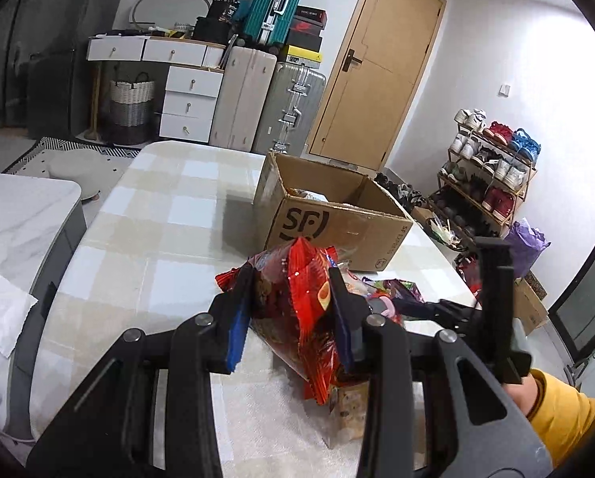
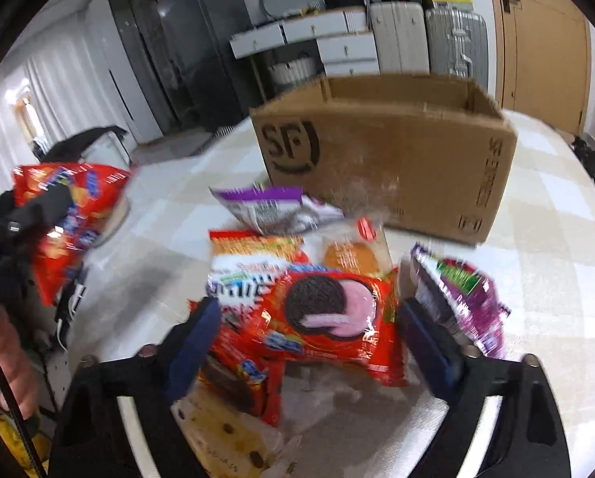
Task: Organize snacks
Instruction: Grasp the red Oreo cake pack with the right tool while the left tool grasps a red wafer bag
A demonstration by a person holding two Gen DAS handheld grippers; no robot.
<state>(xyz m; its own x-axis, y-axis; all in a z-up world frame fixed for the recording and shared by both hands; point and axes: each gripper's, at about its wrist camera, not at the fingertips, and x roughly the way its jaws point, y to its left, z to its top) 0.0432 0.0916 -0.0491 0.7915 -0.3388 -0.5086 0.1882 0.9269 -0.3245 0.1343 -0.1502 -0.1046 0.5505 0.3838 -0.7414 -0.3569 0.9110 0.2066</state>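
The right gripper, jaws wide and empty, is straddling the red crinkly cookie packet, lying crosswise just before the brown cardboard box; the left gripper is clamping a red foil bag

You can read "SF" printed large in black on the cardboard box, with "SF EXPRESS" along its side; the snack packets' lettering is too blurred.

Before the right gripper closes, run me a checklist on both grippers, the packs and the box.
1. Left gripper clamped on the red snack bag: ok.
2. Right gripper open, jaws straddling the red cookie pack: ok.
3. Purple packet clear of the right-hand jaw: not ok, it crowds it.
4. Cardboard box open on top: ok.
5. Room left inside the box: cannot tell.
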